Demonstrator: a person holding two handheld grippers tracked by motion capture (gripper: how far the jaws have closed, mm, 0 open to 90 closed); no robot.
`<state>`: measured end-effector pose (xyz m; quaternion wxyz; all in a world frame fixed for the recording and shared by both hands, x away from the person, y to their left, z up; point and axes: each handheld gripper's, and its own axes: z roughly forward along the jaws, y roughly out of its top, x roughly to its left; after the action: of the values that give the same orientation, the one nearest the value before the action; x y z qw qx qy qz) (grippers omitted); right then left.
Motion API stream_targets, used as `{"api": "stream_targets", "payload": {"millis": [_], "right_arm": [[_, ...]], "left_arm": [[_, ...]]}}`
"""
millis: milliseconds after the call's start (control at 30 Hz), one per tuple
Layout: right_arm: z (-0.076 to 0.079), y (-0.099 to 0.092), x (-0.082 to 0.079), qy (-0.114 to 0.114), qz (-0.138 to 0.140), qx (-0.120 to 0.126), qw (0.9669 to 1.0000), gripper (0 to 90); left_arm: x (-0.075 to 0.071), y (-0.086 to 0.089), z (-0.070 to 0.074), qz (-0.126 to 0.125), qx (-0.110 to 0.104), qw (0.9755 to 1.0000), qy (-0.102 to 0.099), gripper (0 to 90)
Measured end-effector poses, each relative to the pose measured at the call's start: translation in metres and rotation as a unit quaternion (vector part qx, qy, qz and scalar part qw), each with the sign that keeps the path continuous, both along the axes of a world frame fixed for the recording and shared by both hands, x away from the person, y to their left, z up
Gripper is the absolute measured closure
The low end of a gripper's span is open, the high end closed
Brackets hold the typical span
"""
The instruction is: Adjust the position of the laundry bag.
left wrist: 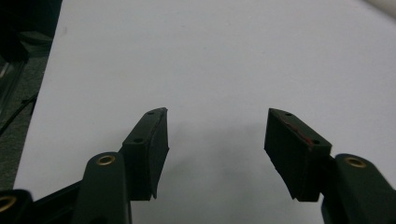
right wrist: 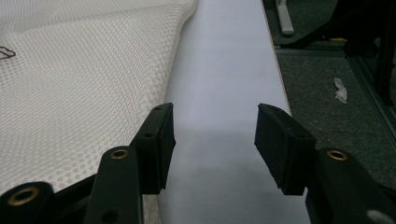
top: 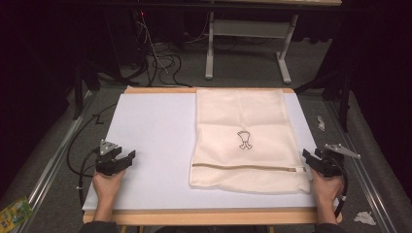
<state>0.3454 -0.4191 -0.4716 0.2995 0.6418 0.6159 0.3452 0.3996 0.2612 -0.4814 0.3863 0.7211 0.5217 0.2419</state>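
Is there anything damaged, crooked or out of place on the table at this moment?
Nothing stands out. The mesh laundry bag lies flat on the white table mat, zipper closed, and both grippers rest open beside it.

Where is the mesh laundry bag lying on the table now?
In the high view, the mesh laundry bag lies flat on the right half of the white table, its zipper end beside the right gripper.

Wooden table (top: 209, 217), white sheet (top: 150, 141) over top; cream mesh laundry bag (top: 248, 141) flat on sheet's right half.
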Motion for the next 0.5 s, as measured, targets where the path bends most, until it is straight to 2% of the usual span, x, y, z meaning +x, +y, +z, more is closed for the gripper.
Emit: {"api": "stream_targets", "payload": {"millis": [133, 233, 333, 400, 500], "right_arm": [[0.0, 0.002, -0.001, 0.0, 0.007, -0.007, 1.0, 49.0], [0.003, 0.004, -0.002, -0.007, 0.015, -0.001, 0.9999, 49.5], [0.004, 0.005, -0.003, -0.009, 0.018, 0.001, 0.9998, 49.1], [0.006, 0.006, -0.003, -0.009, 0.024, -0.003, 0.9997, 48.0], [0.007, 0.006, -0.004, -0.01, 0.028, -0.001, 0.9996, 46.8]], "left_arm": [[0.001, -0.009, 0.002, -0.013, -0.002, 0.9999, -0.001, 39.3], [0.001, -0.018, 0.007, -0.031, -0.009, 0.9995, -0.001, 38.6], [0.001, -0.021, 0.009, -0.038, -0.012, 0.9992, 0.001, 38.5], [0.001, -0.025, 0.012, -0.043, -0.023, 0.9988, 0.005, 38.6], [0.001, -0.028, 0.014, -0.047, -0.029, 0.9985, 0.006, 38.6]]}}
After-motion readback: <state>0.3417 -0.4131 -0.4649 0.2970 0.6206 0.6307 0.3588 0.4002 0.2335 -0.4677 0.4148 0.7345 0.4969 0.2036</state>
